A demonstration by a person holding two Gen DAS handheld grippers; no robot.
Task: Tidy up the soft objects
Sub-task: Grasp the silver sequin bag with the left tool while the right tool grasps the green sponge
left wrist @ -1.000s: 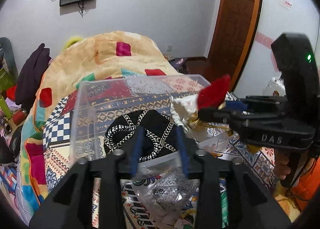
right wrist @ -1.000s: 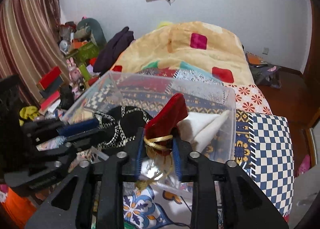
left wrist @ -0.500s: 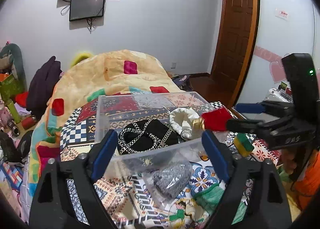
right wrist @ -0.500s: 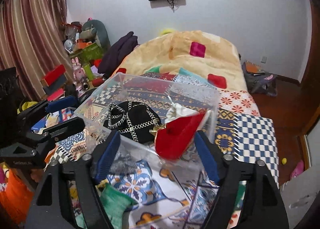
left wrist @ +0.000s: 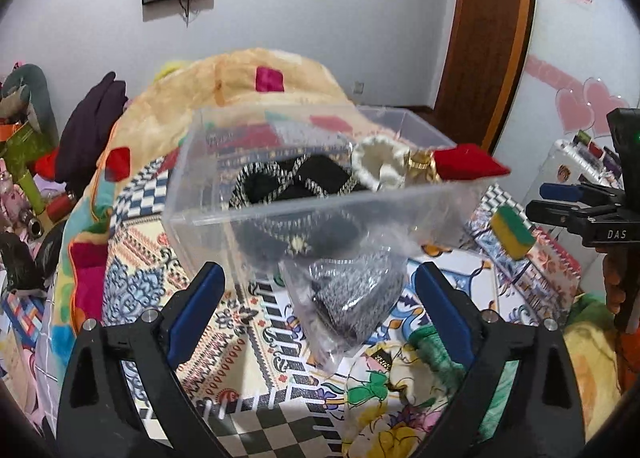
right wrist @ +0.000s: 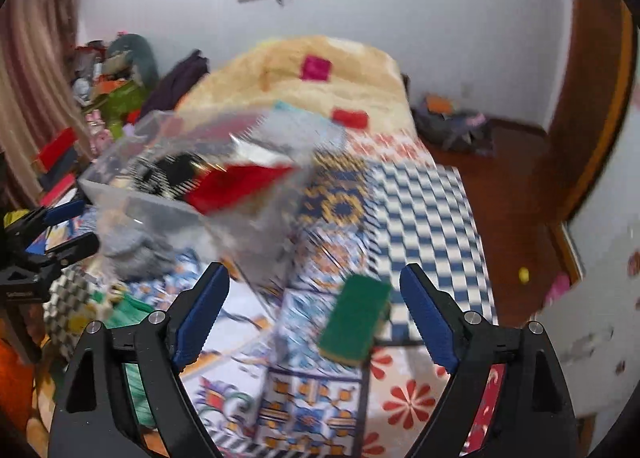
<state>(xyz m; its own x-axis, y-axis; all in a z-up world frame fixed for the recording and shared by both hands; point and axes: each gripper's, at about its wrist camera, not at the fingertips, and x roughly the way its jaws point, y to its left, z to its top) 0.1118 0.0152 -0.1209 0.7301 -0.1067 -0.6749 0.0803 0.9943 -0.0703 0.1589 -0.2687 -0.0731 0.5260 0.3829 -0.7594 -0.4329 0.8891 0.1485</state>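
Observation:
A clear plastic bin (left wrist: 224,202) stands on the patterned bedspread. In it lie a black cap with a chain pattern (left wrist: 296,178) and a red and white pouch with a gold ring (left wrist: 424,166); the pouch hangs over the right rim. A clear bag of silver fabric (left wrist: 352,298) lies in front of the bin. A green and yellow sponge (right wrist: 356,318) lies between my right gripper's fingers, lower down. My left gripper (left wrist: 320,310) is open and empty near the bag. My right gripper (right wrist: 314,312) is open and empty; the right wrist view is blurred.
A green cloth (left wrist: 436,350) lies at the near right of the bag. A folded beige blanket (left wrist: 248,86) lies behind the bin. Clutter and toys (right wrist: 116,90) stand left of the bed. A wooden door (left wrist: 488,34) is at the right.
Both grippers opened and pulled back from the bin. My right gripper let go of the red and white pouch, which now rests in the bin. The right gripper swung right over the sponge.

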